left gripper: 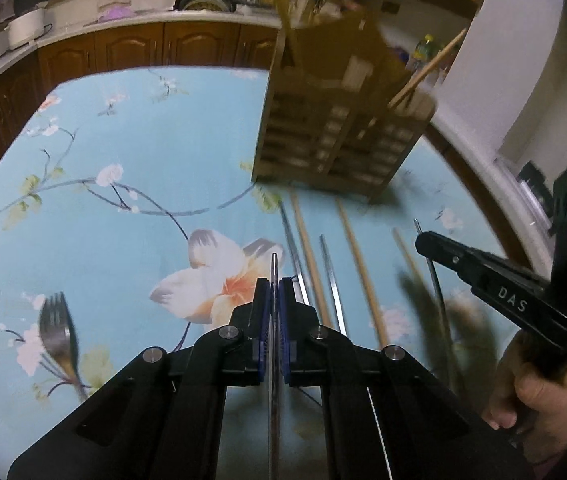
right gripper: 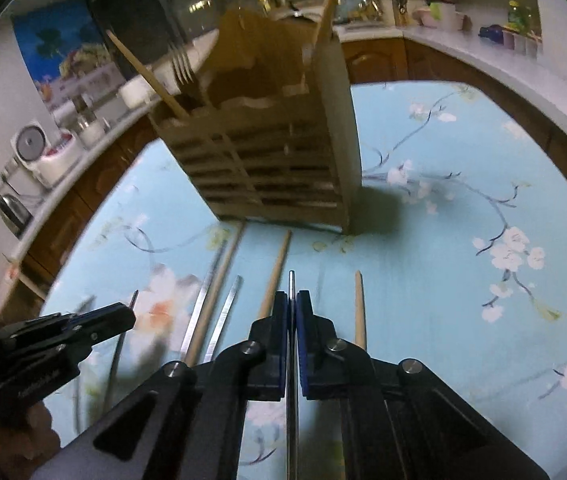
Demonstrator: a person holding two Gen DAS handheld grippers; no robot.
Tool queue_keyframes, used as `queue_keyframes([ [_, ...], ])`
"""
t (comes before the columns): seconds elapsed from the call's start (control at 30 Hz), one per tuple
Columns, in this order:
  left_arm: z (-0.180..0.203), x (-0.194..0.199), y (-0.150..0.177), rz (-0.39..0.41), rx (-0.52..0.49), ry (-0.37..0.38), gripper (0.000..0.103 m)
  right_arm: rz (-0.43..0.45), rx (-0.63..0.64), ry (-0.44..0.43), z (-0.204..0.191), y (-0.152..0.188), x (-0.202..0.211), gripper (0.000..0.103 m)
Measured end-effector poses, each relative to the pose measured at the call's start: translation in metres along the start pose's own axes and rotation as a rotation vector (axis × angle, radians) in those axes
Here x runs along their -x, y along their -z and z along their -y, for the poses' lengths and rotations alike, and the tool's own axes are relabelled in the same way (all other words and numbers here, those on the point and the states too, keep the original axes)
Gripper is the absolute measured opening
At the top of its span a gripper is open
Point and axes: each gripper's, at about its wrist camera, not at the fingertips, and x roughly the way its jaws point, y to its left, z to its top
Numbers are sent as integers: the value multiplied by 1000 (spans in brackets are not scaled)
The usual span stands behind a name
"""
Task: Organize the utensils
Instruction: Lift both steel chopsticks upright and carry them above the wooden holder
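Dim kitchen, wooden cabinets point(left gripper: 131, 46), pale countertop point(right gripper: 483, 50), possibly tiled wall.

Dim kitchen light, motion blur, strong fisheye bending at edges.

Ahead of the left hand-held gripper point(left gripper: 274, 292) the wooden holder point(left gripper: 335, 120) blocks the way; loose chopsticks point(left gripper: 359, 264) lie between; bare worktop point(left gripper: 123, 140) lies leftward.

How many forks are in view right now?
2. One fork lies on the tablecloth, left of the left gripper; the other fork stands tines-up in the wooden holder. More may be hidden inside it.
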Motion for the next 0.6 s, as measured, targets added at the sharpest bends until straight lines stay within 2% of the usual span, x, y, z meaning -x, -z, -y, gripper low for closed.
queue_keyframes([
  [0.4, -2, 88, -14, 164, 21, 61, 4, 199, -10, -61, -15, -20, 91, 4],
  [0.6, 0, 112, -20, 215, 13, 69, 4, 271, 3, -71, -19, -28, 122, 4],
])
